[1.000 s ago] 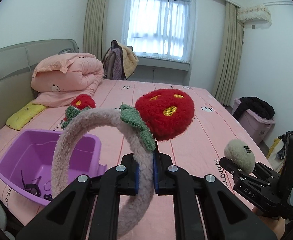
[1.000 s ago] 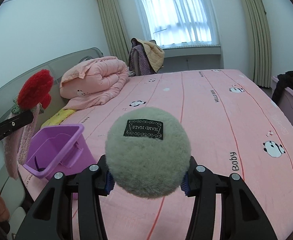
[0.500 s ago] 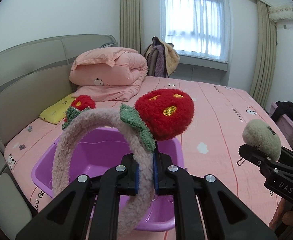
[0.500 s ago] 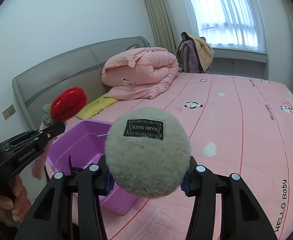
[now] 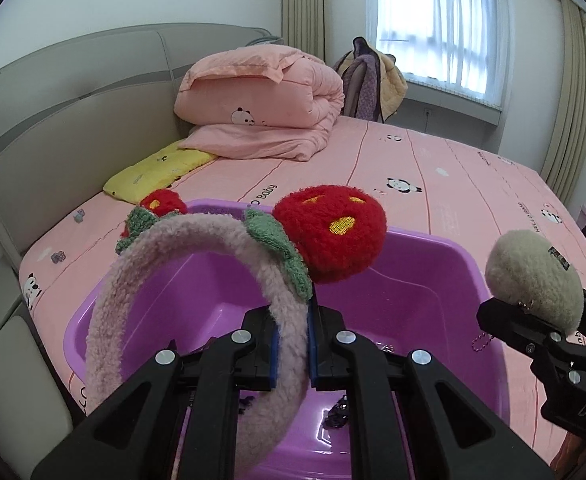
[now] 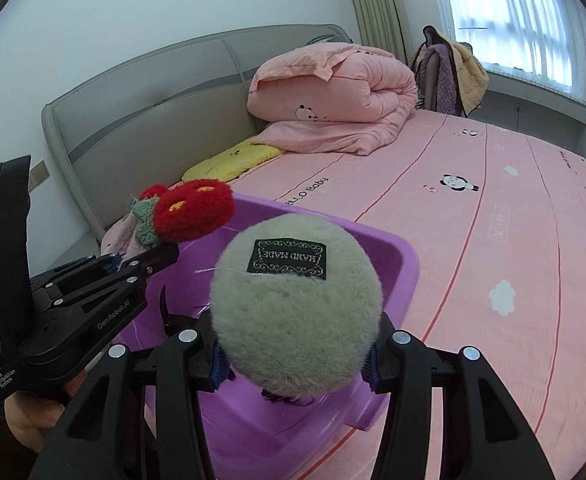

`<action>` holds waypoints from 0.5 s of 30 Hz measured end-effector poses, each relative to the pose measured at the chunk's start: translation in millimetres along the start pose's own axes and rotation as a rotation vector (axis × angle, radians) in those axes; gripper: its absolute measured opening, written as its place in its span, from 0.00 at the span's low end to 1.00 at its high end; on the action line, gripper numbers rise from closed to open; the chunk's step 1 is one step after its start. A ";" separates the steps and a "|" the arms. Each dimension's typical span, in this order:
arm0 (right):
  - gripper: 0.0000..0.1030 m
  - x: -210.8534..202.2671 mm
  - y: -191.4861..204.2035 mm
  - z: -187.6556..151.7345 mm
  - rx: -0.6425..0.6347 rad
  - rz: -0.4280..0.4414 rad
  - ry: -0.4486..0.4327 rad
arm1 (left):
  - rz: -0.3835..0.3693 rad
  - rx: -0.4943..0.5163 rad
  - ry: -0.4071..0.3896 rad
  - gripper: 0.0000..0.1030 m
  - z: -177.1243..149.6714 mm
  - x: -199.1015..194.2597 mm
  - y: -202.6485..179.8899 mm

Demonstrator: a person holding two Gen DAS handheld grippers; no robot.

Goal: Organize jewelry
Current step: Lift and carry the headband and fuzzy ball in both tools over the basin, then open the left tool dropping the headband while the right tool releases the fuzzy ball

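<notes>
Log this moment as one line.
left gripper: shut on fuzzy headband | right gripper: shut on plush ball | both over purple bin

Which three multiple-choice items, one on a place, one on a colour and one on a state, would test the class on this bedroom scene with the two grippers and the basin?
1. Where does the purple basin stand?
A. on the pink bed
B. on the window sill
C. on the floor

2. What colour are the plush strawberries on the fuzzy headband?
A. blue
B. red
C. white

3. What is the state of the right gripper?
A. open and empty
B. shut on the headband
C. shut on the grey pompom

Answers:
1 A: the pink sheet lies all around the basin.
2 B: both strawberries are red with yellow specks.
3 C: its pads press both sides of the pompom, while the left gripper clamps the headband.
</notes>
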State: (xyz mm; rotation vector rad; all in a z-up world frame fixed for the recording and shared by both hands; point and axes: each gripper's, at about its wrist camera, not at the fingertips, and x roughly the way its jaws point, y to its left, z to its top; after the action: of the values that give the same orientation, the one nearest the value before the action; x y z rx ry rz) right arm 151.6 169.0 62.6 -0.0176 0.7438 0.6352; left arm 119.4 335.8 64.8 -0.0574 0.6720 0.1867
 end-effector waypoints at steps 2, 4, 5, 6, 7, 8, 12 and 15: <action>0.47 15.6 7.8 0.6 -0.014 0.002 0.034 | 0.006 0.000 0.028 0.10 -0.5 12.3 5.0; 0.47 27.8 11.4 -0.3 -0.021 0.002 0.060 | 0.013 -0.004 0.055 0.10 -2.4 23.2 8.6; 0.47 33.5 12.5 -0.6 -0.022 0.000 0.071 | 0.016 -0.008 0.071 0.10 -3.7 27.3 9.0; 0.47 38.1 13.0 -0.7 -0.021 -0.006 0.079 | 0.017 -0.016 0.091 0.10 -5.3 31.8 10.4; 0.47 42.2 11.9 -0.2 -0.019 -0.011 0.084 | 0.016 -0.025 0.113 0.11 -7.1 36.3 11.9; 0.47 45.7 11.8 -0.1 -0.016 -0.015 0.092 | 0.014 -0.031 0.131 0.11 -9.7 40.1 13.7; 0.47 57.7 9.0 0.4 -0.006 -0.030 0.123 | 0.013 -0.035 0.183 0.11 -16.5 52.8 14.7; 0.47 62.2 10.6 -4.4 0.002 -0.034 0.149 | 0.019 -0.026 0.209 0.12 -18.7 59.2 13.2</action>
State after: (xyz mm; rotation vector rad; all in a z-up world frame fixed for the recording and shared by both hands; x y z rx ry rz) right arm 177.8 209.8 21.9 -0.0765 0.8861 0.6053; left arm 150.8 355.7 13.4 -0.0965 0.8786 0.2094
